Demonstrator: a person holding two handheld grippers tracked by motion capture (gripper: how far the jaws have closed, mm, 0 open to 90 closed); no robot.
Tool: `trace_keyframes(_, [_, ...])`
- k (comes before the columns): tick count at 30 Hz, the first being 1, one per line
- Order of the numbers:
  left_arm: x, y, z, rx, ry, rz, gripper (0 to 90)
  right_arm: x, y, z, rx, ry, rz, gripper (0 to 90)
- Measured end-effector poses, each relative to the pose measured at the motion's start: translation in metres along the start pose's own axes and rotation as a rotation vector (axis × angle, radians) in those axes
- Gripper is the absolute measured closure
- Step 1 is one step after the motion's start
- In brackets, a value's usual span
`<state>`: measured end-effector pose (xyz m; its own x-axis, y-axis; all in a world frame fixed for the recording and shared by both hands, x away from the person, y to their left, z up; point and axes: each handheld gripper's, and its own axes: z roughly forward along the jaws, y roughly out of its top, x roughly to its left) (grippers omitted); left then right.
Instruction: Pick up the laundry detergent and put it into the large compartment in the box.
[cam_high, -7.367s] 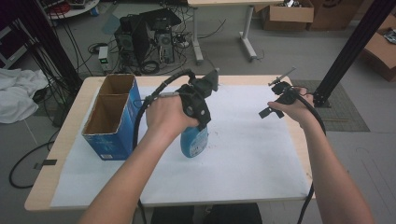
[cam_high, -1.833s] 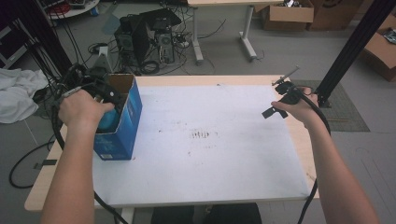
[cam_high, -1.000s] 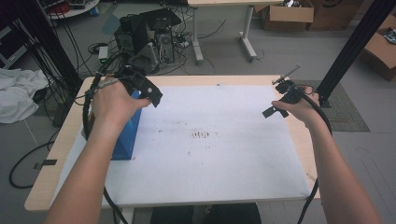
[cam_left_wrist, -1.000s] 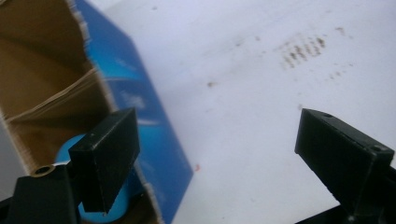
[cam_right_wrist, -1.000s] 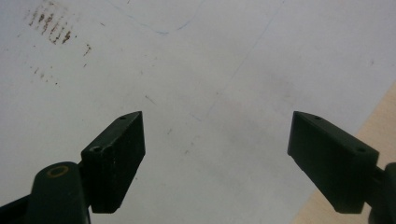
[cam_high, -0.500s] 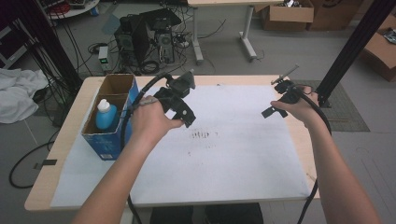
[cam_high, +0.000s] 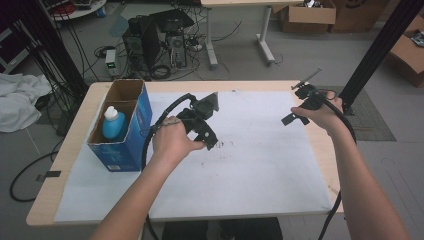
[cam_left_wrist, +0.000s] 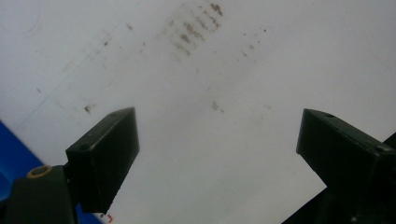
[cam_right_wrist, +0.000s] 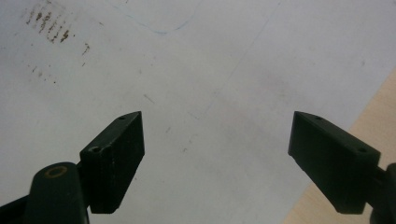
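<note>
The blue bottle (cam_high: 113, 125) is stood upright in the near compartment of the blue box (cam_high: 131, 148) at the surface's left edge. The left claw (cam_high: 209, 143) is spread and empty above the white sheet (cam_high: 260, 165); the right claw (cam_high: 292, 119) is likewise spread. The left claw is best drawn clear of the box without its wall being clipped.

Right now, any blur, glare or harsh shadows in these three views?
High view: even light, soft shadows, no glare; left gripper and blue bottle in the box fairly sharp. Left gripper view: jaws soft, brown smudges on the white sheet slightly blurred. Right gripper view: similar, flat light, no hotspots.
</note>
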<state>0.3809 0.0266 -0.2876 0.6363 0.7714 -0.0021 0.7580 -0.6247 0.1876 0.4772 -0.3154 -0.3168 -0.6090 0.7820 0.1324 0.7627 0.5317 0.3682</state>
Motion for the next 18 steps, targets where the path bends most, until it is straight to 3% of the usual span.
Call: trace_keyframes(18, [0.0037, -0.0020, 0.0006, 0.001, -0.009, -0.009, 14.2, 0.0021, 0.0007, -0.0002, 0.002, -0.006, -0.003, 18.5])
